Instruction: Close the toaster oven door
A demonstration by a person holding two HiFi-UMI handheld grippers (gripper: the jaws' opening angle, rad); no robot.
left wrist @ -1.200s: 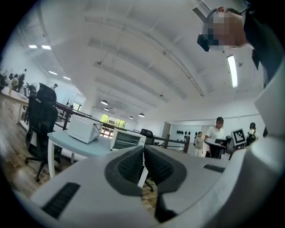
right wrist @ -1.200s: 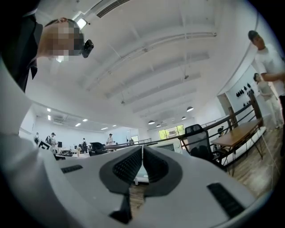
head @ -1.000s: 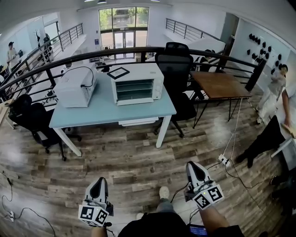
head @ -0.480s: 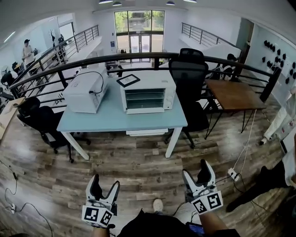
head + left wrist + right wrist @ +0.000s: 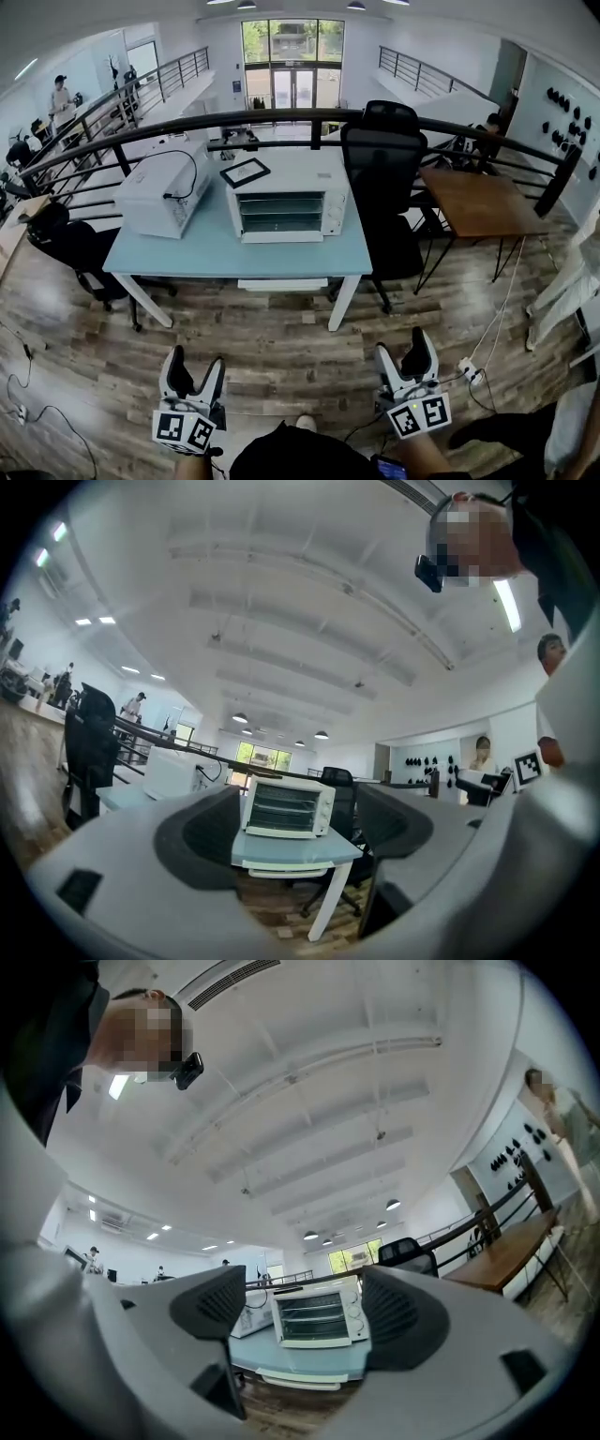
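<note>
Here, nearest the person, the left gripper (image 5: 195,367) and right gripper (image 5: 403,352) hang over the wood floor (image 5: 281,347). Both have jaws that have just been opening and stand wide, with nothing between them. Well ahead stands the table (image 5: 187,258). The oven (image 5: 286,208) sits on its right half, its racks showing. Its door (image 5: 286,238) seems folded down flat at the front, though it is too small to be sure. A white appliance (image 5: 155,192) sits just left of the oven. I judge the door light, stiff and hinged low, with a pane that is probably fragile. Catch its free edge or handle and swing it up gently, since the oven may slide on the smooth top.
</note>
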